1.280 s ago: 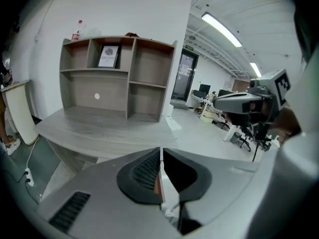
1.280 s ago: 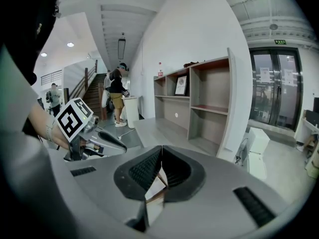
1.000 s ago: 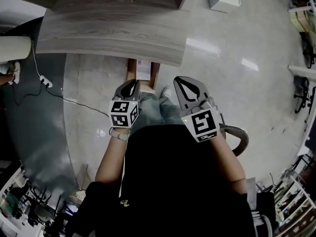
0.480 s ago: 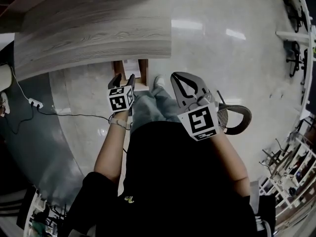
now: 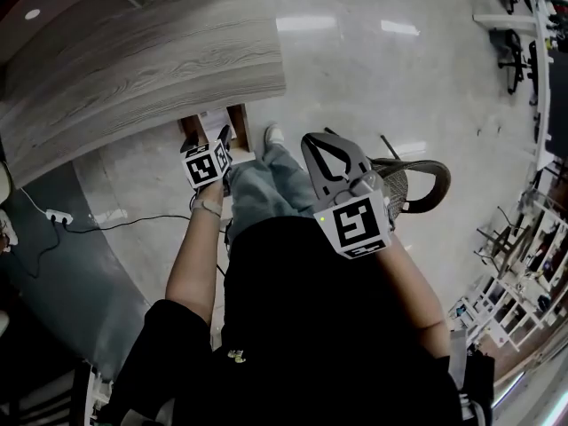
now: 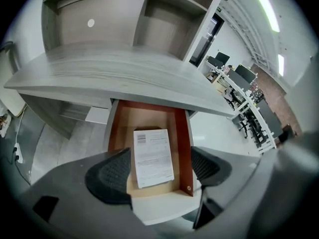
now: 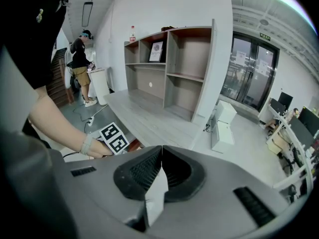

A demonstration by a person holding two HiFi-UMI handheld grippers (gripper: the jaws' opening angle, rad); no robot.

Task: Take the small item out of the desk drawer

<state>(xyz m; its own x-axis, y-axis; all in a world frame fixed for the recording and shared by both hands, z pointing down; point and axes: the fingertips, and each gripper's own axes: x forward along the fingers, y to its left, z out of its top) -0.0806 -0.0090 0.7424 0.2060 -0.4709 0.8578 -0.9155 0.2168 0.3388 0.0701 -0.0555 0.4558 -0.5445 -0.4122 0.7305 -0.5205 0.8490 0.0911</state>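
Left gripper [image 6: 158, 168] sits over the open desk drawer [image 6: 184, 148], jaws opening, nothing between the pads. The drawer holds one printed sheet [image 6: 153, 156] lying flat, untouched. Right gripper [image 7: 162, 151] is up near the torso, jaws pressed together on a white slip [image 7: 155, 195], possibly folded paper.

Left gripper [image 6: 157, 169] above an open drawer [image 6: 183, 148]
The jaws are opening, and their dark ribbed pads [image 6: 107, 176] stand apart with nothing pressed between them. Seen through the gap, a white paper [image 6: 152, 156] with a barcode at its top corner lies flat on the drawer's light wooden bottom, between its red-brown side walls. The drawer sticks out from under a grey wood-grain desk [image 6: 114, 73], and open shelves [image 6: 164, 19] rise behind the desk.
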